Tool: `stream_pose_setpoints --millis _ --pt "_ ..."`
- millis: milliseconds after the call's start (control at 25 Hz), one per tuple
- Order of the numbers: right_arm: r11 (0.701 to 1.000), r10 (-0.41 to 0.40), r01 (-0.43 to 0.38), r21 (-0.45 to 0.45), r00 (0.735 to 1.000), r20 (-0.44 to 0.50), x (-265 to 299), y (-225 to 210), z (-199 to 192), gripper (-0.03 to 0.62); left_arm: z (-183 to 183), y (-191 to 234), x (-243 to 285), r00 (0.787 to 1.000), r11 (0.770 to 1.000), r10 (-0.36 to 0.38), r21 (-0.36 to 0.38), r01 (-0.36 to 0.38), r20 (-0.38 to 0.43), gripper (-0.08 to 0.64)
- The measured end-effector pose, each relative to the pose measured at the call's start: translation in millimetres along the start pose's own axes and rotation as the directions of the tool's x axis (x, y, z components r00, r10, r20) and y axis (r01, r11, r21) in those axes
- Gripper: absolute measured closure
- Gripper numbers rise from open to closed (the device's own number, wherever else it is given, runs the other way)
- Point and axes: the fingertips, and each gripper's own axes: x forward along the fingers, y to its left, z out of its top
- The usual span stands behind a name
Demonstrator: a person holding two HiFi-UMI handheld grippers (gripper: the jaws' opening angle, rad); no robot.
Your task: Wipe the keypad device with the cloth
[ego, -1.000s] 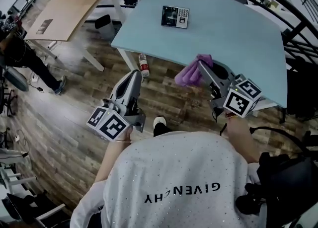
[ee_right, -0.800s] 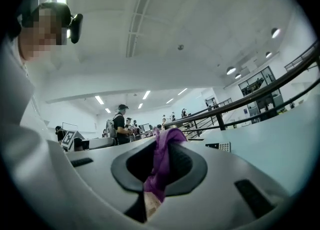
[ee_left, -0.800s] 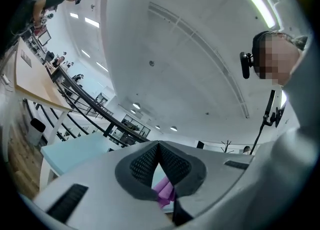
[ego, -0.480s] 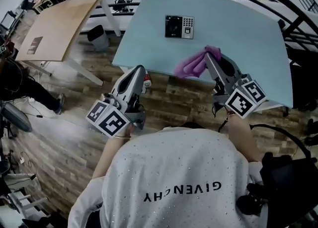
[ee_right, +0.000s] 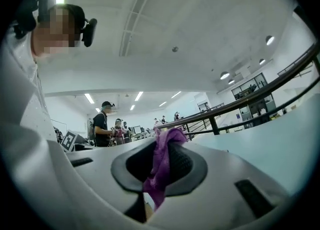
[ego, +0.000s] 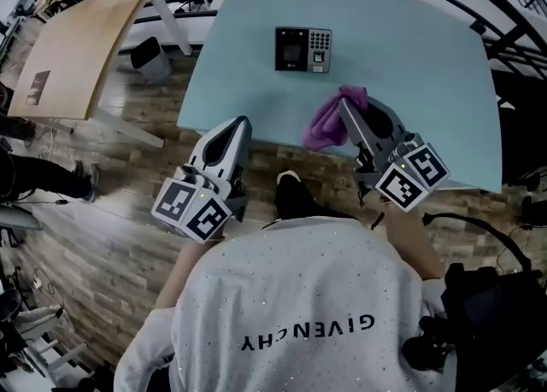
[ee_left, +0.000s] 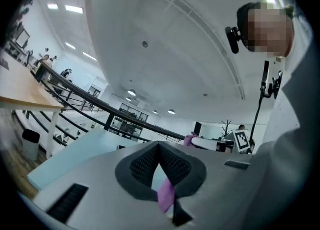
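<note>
- Cloth (ego: 329, 119), centre of the frame: plain purple
- Keypad device (ego: 302, 49), upper centre: black body, silver-grey key field with dark keys
- Table (ego: 410, 57): plain pale blue-green
- Left gripper (ego: 239, 124) and right gripper (ego: 345, 105): light grey shells, black pads (ee_left: 145, 164) with a fine grid pattern
- Marker cubes (ego: 192, 209): black-and-white squares
- Floor (ego: 111, 236), left: brown-grey wood planks
- Second table (ego: 77, 40), upper left: light beige wood
- Shirt (ego: 299, 313), bottom: white with tiny dots, dark letters
</note>
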Motion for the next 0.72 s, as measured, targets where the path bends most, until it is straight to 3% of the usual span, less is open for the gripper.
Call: stream_pose_setpoints --millis 200,400,560,720 --pt "0.995 0.081 -0.080 -0.054 0.997 0.001 56 -19 23 0.554 14 43 34 0.998 0.998 0.056 -0.036 -0.056 0.020 0.560" --pt "0.979 0.154 -0.163 -0.119 0.985 -0.085 107 -34 28 0.554 39 74 73 0.997 0.989 0.046 -0.143 -0.036 0.065 0.560" --pt "0.979 0.162 -0.176 -0.100 0.978 -0.128 158 -81 -1 0.554 20 113 119 0.995 0.989 0.100 -0.105 -0.102 -0.025 0.560" --pt "0.979 0.144 -0.170 -0.116 0.968 -0.206 197 -107 -49 0.554 -1 148 144 0.989 0.983 0.129 -0.126 -0.137 -0.073 0.560"
